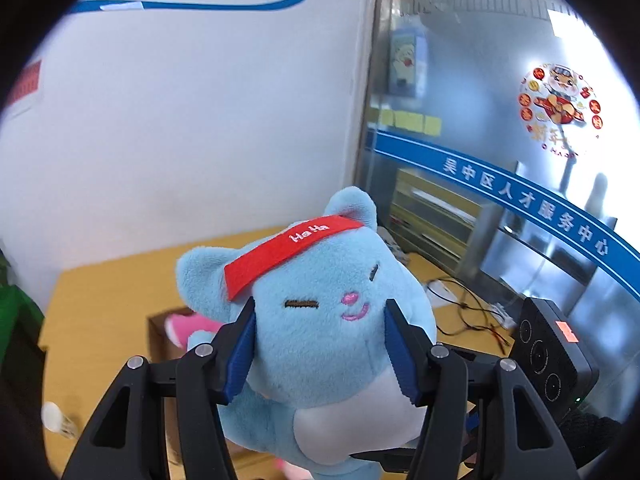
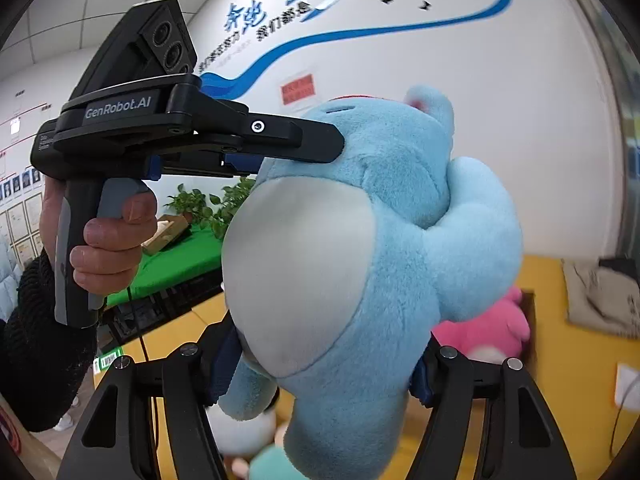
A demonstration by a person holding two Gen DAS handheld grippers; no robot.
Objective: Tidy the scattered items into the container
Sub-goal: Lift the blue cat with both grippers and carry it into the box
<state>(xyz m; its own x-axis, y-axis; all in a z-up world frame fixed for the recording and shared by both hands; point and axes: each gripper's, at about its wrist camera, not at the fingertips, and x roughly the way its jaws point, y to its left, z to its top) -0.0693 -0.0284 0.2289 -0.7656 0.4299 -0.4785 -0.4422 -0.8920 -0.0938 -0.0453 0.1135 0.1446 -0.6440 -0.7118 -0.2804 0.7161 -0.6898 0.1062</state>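
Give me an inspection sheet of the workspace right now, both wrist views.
Surface: yellow wooden tabletop.
Job's things: blue plush cat with red headband held in the air by both grippers; pink plush toy lying in the brown cardboard box.
Clutter: grey folded cloth; white plush toy, partly hidden.
Grippers: left gripper shut on the cat's head; right gripper shut on its lower body.
Cables: black wires on the table.
Surroundings: white wall, frosted glass partition, green-covered table with plants.
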